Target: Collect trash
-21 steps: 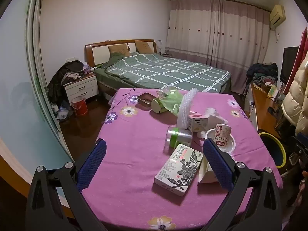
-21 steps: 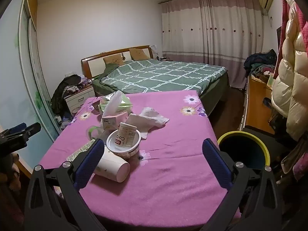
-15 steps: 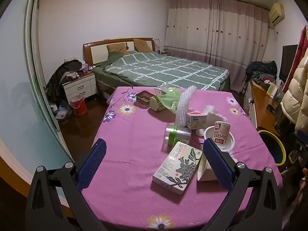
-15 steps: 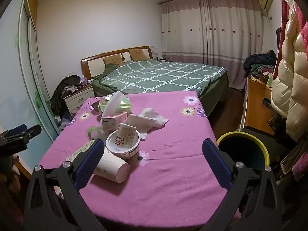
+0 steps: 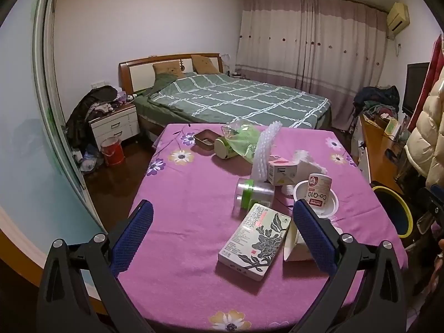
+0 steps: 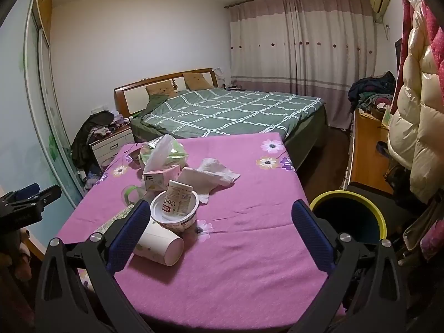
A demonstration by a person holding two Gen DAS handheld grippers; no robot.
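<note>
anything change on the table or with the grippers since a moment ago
Hardly anything. Nothing was taken hold of or let go. The left view has shifted only slightly. Both the left gripper and right gripper stay wide open and empty, and the box, cup, bowl and bin lie as before.

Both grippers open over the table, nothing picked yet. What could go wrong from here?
1. The Co-Q10 bottle leans loose inside the white bowl; gripping the bowl may tip it out.
2. The paper cup lies on its side by the right gripper's finger; a nudge may roll it away.
3. The yellow-rimmed bin stands off the table's right edge, far from the left gripper; carries over the clutter may drop things.
</note>
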